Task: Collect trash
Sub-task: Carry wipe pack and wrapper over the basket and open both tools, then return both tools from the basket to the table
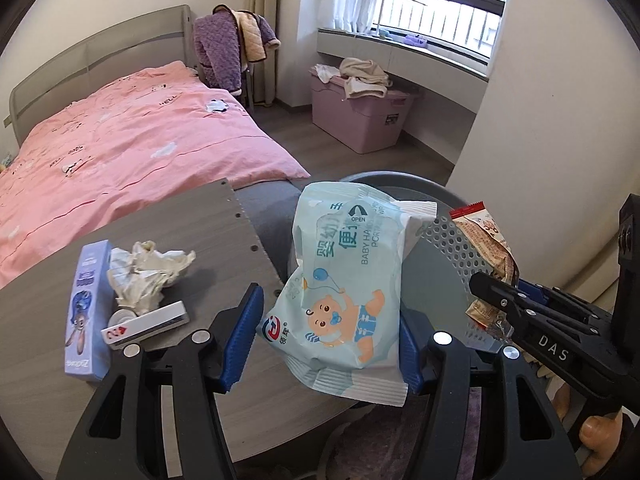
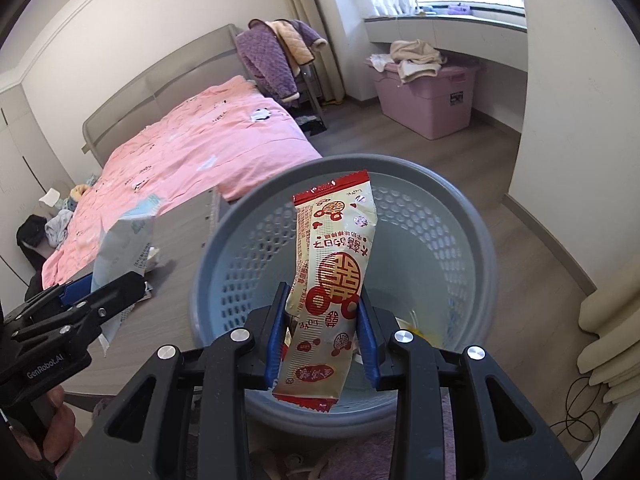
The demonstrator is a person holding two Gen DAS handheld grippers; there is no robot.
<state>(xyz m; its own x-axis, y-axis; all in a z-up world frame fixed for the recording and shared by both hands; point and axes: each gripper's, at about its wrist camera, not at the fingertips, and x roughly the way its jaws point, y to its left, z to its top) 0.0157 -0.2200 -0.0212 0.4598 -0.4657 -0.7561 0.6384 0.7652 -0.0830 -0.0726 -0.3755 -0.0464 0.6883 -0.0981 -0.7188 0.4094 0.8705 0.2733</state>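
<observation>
Right wrist view, one right gripper (image 2: 322,320) clenching one red snack wrapper (image 2: 334,264) at centre, one left gripper (image 1: 324,332) gripping one baby-wipes pack (image 1: 344,280), one grey basket (image 2: 472,216).

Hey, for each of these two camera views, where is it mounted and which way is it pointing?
Left wrist: on the left gripper, looking down over its wipes pack at the table and bed; fingers of a hand show.
Right wrist: on the right gripper, looking down past its snack wrapper into the bin.
Both see the bin, the bed and each other's gripper.
</observation>
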